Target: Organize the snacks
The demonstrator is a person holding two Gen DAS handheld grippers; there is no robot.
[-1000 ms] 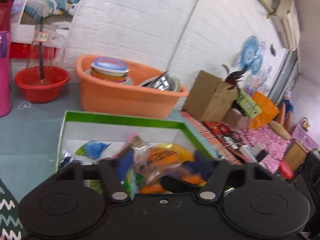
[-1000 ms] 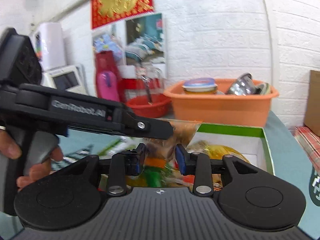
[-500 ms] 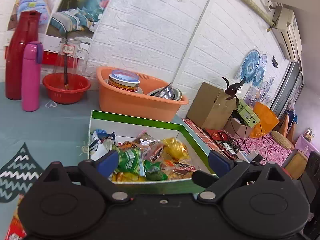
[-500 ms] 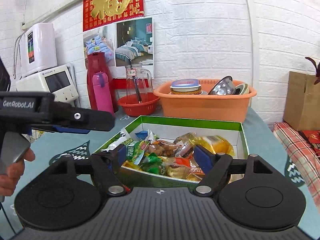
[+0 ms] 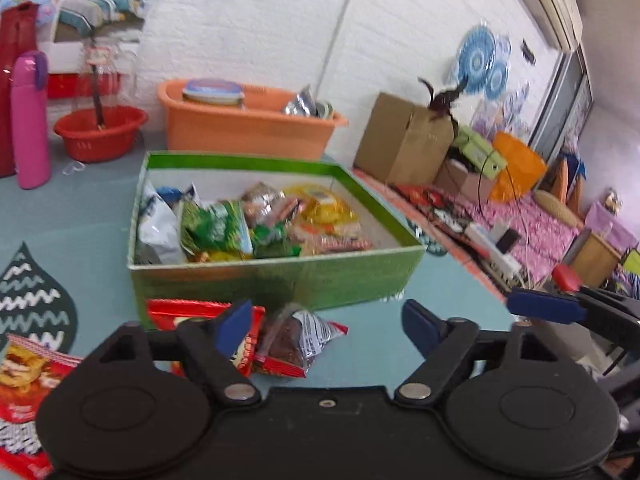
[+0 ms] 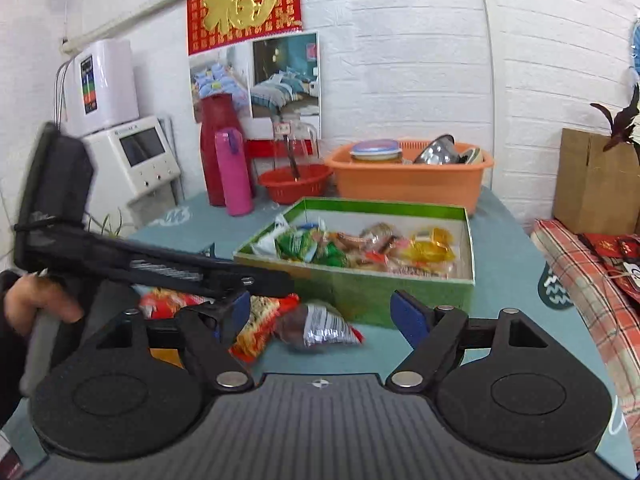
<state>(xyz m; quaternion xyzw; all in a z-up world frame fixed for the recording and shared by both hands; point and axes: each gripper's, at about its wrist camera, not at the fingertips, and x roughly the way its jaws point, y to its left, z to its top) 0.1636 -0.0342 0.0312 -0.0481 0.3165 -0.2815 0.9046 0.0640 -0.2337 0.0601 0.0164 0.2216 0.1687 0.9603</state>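
Observation:
The green box (image 5: 276, 278) holds several snack packets on the teal table. In front of it lie a red packet (image 5: 188, 312) and a brown-and-silver packet (image 5: 298, 338). My left gripper (image 5: 325, 326) hovers over these two; its jaws are closing, wide apart, and the pads touch nothing. A red-and-yellow packet (image 5: 28, 368) lies at the far left. In the right wrist view my right gripper (image 6: 322, 317) stands open and empty above the brown-and-silver packet (image 6: 322, 326), short of the green box (image 6: 360, 286). A hand (image 6: 36, 300) holds the left tool at the left.
Behind the box stand an orange basin (image 5: 248, 132) of dishes, a red bowl (image 5: 98, 132) and a pink flask (image 5: 28, 120). A cardboard box (image 5: 404, 140) and clutter lie past the table's right edge. A white appliance (image 6: 136, 160) stands at the far left.
The right gripper was shut on a clear packet over the box; it has opened, the packet is gone from its jaws. Both grippers have drawn back, bringing the loose packets before the box into view.

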